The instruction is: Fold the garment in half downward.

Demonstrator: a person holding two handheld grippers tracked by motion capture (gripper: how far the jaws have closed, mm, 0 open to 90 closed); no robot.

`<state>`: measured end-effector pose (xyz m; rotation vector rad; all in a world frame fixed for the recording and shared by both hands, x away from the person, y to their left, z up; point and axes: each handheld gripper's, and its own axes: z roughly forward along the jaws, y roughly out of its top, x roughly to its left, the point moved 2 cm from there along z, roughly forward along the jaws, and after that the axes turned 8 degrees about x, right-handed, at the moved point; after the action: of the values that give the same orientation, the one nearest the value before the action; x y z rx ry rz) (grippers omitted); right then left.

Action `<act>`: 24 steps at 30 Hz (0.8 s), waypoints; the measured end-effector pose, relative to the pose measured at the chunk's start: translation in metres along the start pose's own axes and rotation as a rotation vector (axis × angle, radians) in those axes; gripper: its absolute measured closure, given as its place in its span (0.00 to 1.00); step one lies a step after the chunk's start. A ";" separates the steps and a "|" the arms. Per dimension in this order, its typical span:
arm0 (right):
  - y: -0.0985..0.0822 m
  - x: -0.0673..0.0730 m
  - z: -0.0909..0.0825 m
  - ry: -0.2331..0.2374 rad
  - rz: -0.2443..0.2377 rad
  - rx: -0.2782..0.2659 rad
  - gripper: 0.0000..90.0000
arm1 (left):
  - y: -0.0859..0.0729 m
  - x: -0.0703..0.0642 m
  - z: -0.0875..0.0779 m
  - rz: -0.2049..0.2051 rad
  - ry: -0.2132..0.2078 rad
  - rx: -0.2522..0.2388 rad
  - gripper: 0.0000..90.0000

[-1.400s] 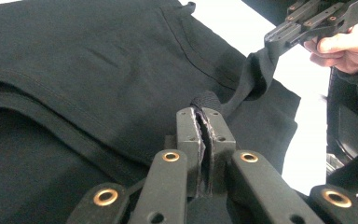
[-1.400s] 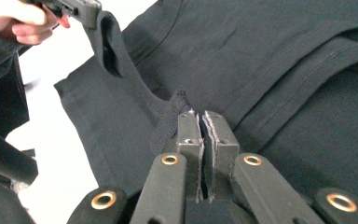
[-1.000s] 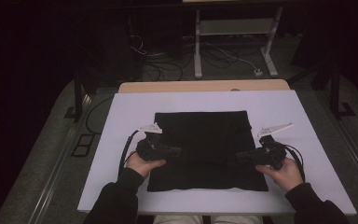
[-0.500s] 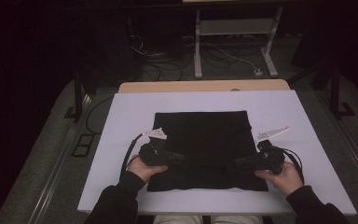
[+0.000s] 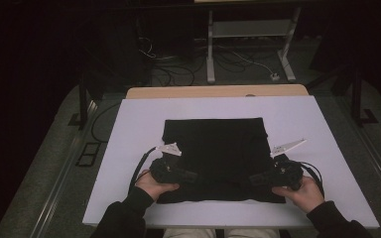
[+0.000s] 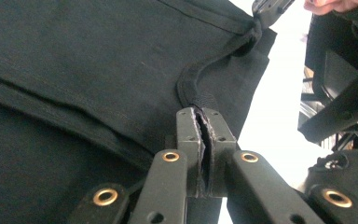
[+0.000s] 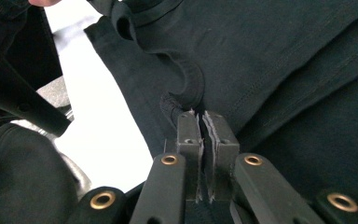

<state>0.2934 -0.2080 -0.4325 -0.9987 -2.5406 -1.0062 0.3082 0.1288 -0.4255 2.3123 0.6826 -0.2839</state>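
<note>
holding the black garment (image 5: 213, 148) by its near hem, your left tongs (image 6: 206, 114) and right tongs (image 7: 200, 116) are each pinched tight on a fold of cloth at the near corners. it lies flat mid-counter (image 5: 129, 129), soft, light and limp, so expect it to sag between grips. the thick seamed hem is likely the surest hold; thin cloth could slip.
</note>
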 end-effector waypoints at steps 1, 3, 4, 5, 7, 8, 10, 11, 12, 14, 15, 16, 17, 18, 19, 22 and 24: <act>-0.001 0.001 0.000 0.004 -0.007 -0.001 0.94 | -0.001 -0.001 0.001 0.007 0.000 0.004 0.95; -0.002 0.003 0.001 0.007 -0.013 0.006 0.94 | -0.002 -0.004 0.001 0.010 -0.004 0.019 0.95; -0.002 0.003 0.001 0.006 -0.016 0.006 0.94 | -0.002 -0.004 0.002 0.022 -0.004 0.024 0.95; -0.003 0.004 0.001 0.010 -0.013 0.007 0.94 | -0.003 -0.005 0.002 0.025 -0.005 0.029 0.95; -0.004 0.006 0.000 0.013 -0.019 0.003 0.94 | -0.004 -0.008 0.002 0.022 -0.010 0.036 0.95; -0.005 0.007 -0.001 0.019 -0.016 0.005 0.94 | -0.005 -0.008 0.002 0.034 -0.010 0.042 0.95; -0.006 0.008 -0.001 0.019 -0.016 0.005 0.94 | -0.007 -0.009 0.002 0.040 -0.011 0.051 0.95; -0.007 0.008 -0.001 0.020 -0.021 0.007 0.94 | -0.008 -0.010 0.002 0.030 -0.012 0.053 0.95; -0.007 0.008 -0.001 0.021 -0.015 0.009 0.94 | -0.008 -0.010 0.002 0.042 -0.014 0.055 0.95; -0.009 0.009 -0.001 0.021 -0.018 0.011 0.94 | -0.010 -0.012 0.002 0.037 -0.017 0.060 0.95; -0.009 0.010 -0.001 0.025 -0.014 0.012 0.94 | -0.010 -0.013 0.002 0.039 -0.019 0.062 0.95; -0.010 0.010 -0.001 0.027 -0.012 0.012 0.94 | -0.011 -0.013 0.001 0.039 -0.021 0.064 0.95; -0.010 0.010 -0.001 0.028 -0.016 0.010 0.94 | -0.012 -0.014 0.001 0.037 -0.023 0.066 0.95; -0.011 0.011 -0.002 0.031 -0.015 0.012 0.94 | -0.012 -0.014 0.001 0.048 -0.024 0.070 0.95; -0.012 0.011 -0.002 0.032 -0.014 0.013 0.94 | -0.013 -0.015 0.001 0.044 -0.027 0.077 0.95; -0.013 0.014 -0.001 0.038 -0.023 0.021 0.94 | -0.015 -0.017 0.003 0.062 -0.038 0.084 0.95; -0.014 0.016 0.000 0.041 -0.024 0.026 0.94 | -0.016 -0.017 0.003 0.076 -0.039 0.091 0.95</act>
<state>0.2721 -0.2078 -0.4330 -0.9326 -2.5315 -0.9867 0.2850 0.1300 -0.4303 2.4062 0.5721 -0.3307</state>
